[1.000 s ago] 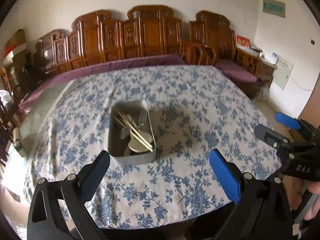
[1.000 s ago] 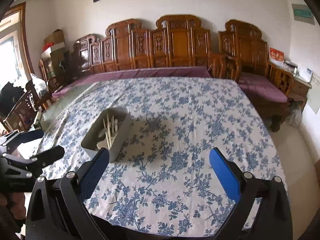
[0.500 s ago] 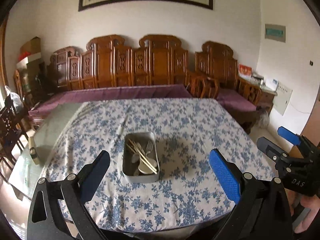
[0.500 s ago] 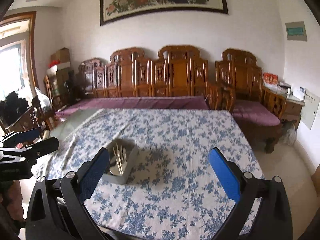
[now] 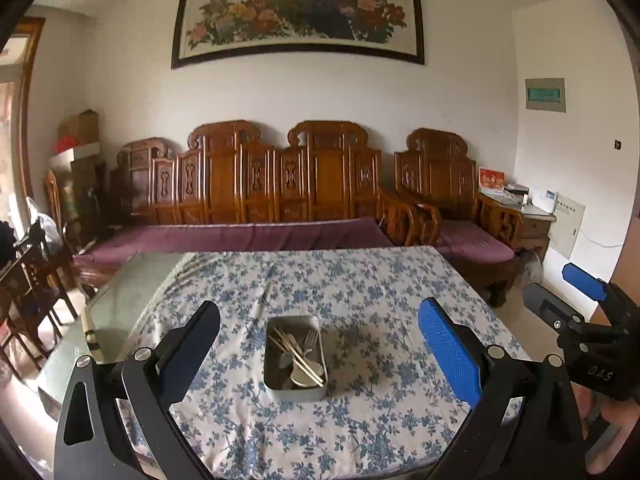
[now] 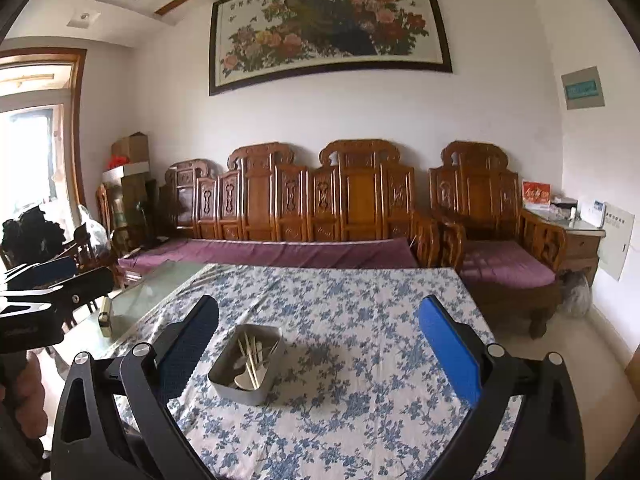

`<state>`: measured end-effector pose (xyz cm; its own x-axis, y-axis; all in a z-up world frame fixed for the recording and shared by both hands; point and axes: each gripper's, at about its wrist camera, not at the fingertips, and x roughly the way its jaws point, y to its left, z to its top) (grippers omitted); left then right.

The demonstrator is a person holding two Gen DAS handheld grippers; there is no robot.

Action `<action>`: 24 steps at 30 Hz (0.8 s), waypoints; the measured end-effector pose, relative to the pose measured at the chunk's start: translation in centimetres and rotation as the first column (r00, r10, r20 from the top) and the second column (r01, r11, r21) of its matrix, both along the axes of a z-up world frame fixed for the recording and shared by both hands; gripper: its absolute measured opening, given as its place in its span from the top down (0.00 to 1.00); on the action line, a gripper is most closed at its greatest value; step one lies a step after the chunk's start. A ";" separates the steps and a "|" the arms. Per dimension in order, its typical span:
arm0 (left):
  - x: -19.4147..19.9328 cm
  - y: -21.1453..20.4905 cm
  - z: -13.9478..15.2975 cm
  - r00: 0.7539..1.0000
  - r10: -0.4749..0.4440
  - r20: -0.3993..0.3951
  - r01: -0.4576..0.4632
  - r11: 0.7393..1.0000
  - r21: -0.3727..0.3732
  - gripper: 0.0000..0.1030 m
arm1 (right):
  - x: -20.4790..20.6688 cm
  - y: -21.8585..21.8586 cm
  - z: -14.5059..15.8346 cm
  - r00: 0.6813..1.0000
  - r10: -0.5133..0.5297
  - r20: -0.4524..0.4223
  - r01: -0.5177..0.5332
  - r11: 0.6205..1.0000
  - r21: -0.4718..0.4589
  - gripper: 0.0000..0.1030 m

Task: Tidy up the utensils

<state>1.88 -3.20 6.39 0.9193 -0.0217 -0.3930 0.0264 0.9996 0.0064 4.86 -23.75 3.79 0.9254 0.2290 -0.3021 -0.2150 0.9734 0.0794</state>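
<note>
a: where's your tin (image 5: 295, 360)?
b: mid-table on the flowered cloth (image 5: 360, 288); chopsticks (image 5: 298, 354), fork (image 5: 310, 340) and spoons (image 5: 306, 372) lie inside it.
a: and your tongs?
b: your left gripper (image 5: 320, 354) and right gripper (image 6: 320, 354) both gape apart, empty, hanging above the near edge.

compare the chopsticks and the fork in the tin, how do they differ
The chopsticks are thin pale wooden sticks, several of them, lying diagonally on top of the pile. The fork is a single silvery metal piece with tines, lying along the right side. Both rest loose inside the metal tin on the tablecloth.
</note>
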 end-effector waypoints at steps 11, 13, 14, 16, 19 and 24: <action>-0.6 -0.3 0.3 1.000 0.009 0.014 -0.009 1.000 0.021 0.07 | -0.1 -0.2 0.1 1.000 -0.005 0.002 0.005 1.000 0.007 0.02; -0.5 -0.2 0.2 1.000 0.008 0.012 -0.008 1.000 0.018 0.07 | -0.1 -0.2 0.1 1.000 -0.008 0.004 0.008 1.000 0.007 0.02; -0.5 -0.2 0.2 1.000 0.008 0.011 -0.008 1.000 0.019 0.07 | -0.1 -0.2 0.1 1.000 -0.007 0.004 0.007 1.000 0.007 0.02; -0.4 -0.2 0.1 1.000 0.008 0.009 -0.008 1.000 0.019 0.07 | -0.1 -0.2 0.1 1.000 -0.006 0.002 0.006 1.000 0.008 0.02; -0.4 -0.2 0.1 1.000 0.007 0.006 -0.007 1.000 0.014 0.07 | -0.1 -0.2 0.1 1.000 -0.006 0.002 0.006 1.000 0.007 0.02; -0.3 -0.1 -0.2 1.000 0.007 0.004 -0.007 1.000 0.013 0.07 | 0.0 -0.3 -0.3 1.000 -0.006 -0.001 0.006 1.000 0.008 0.02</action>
